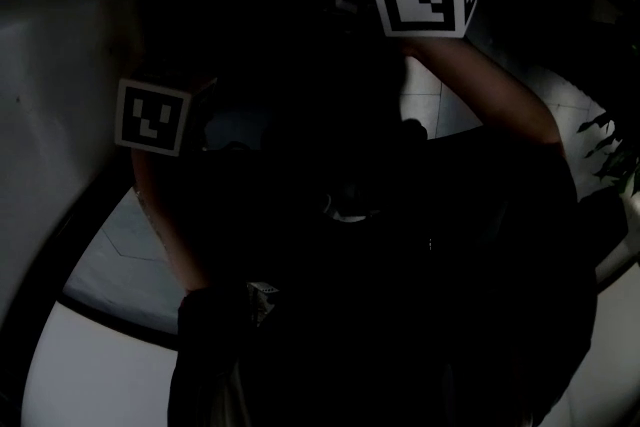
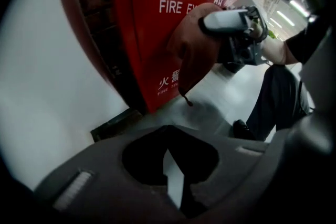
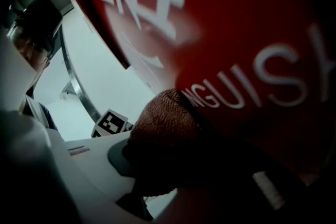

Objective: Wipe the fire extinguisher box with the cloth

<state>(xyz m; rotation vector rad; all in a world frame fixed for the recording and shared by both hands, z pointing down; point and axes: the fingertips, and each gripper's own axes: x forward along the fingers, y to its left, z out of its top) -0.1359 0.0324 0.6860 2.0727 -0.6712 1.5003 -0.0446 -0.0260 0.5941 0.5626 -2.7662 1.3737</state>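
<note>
Red and lettered in white, the fire extinguisher box [image 2: 149,44] is standing beside a white wall [image 2: 47,86], over a pale tiled floor [image 2: 220,97]. The right gripper [image 3: 176,165] is clamping a rust-brown cloth [image 3: 163,134] and pressing it flat against the box's front, just beside the English print. The left gripper [image 2: 168,131] is hanging lower and to the left, apart from the box, its jaws closed together on nothing. Strip lights [image 2: 283,16] are glowing along the far ceiling at right. The person's dark trouser leg [image 2: 278,97] and shoe [image 2: 242,128] are showing at right above the floor.
</note>
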